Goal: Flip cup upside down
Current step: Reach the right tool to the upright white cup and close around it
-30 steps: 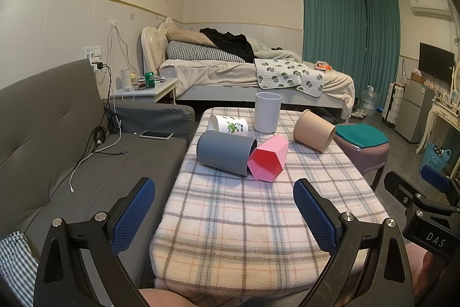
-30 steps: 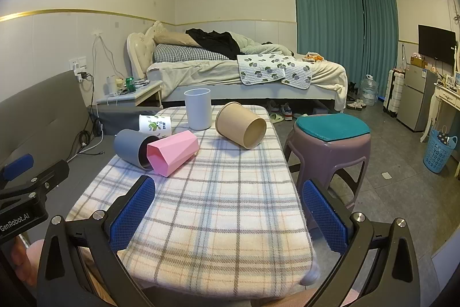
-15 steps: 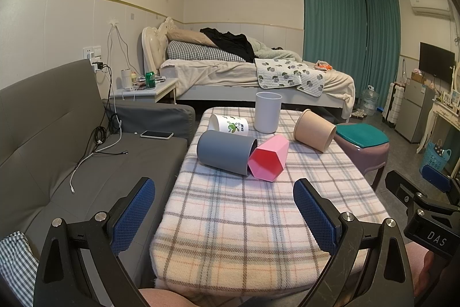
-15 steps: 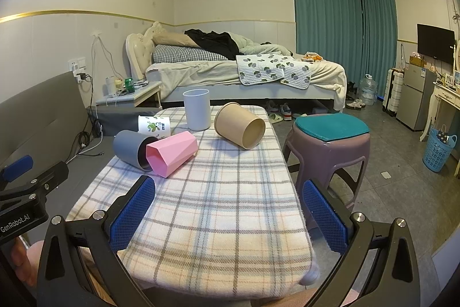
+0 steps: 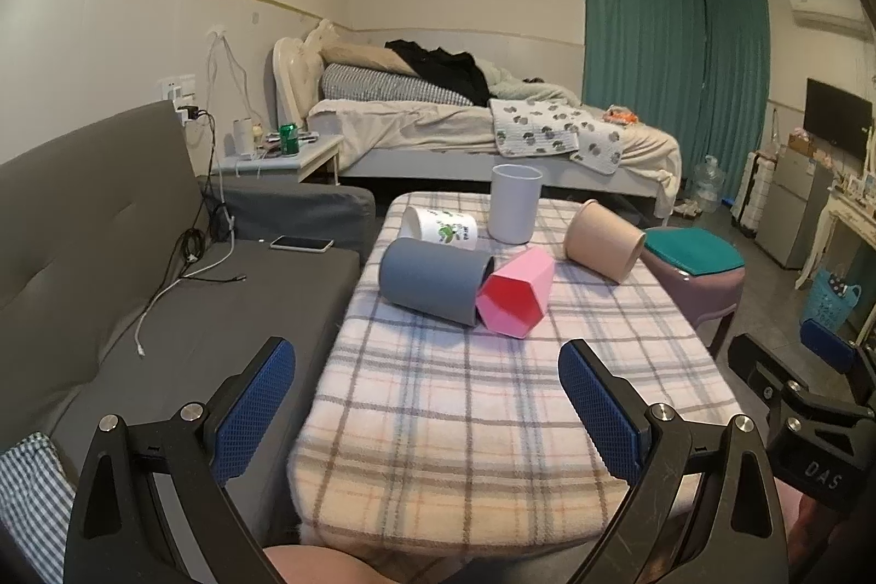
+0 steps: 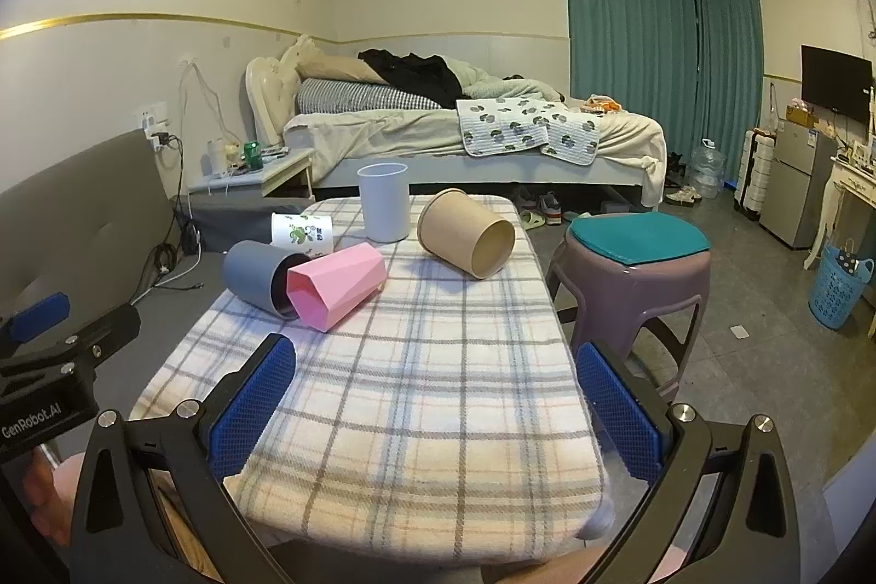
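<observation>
Nothing moved; both grippers [image 5: 427,398] [image 6: 438,398] wide open, empty; pink cup [image 5: 517,291] lying sideways

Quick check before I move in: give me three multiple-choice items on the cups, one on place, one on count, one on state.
1. The pink cup lies against which cup?
A. tan
B. grey
C. upright pale one

2. How many cups are on the table?
A. three
B. four
C. five

3. The tan cup is:
A. on its side
B. upright
C. held in a claw

Key: 1 B, its open end touches the grey cup. 2 C, pink, grey, tan, the printed white cup and the upright pale cup. 3 A, its mouth faces sideways; the left claw and right claw are open and empty.
</observation>
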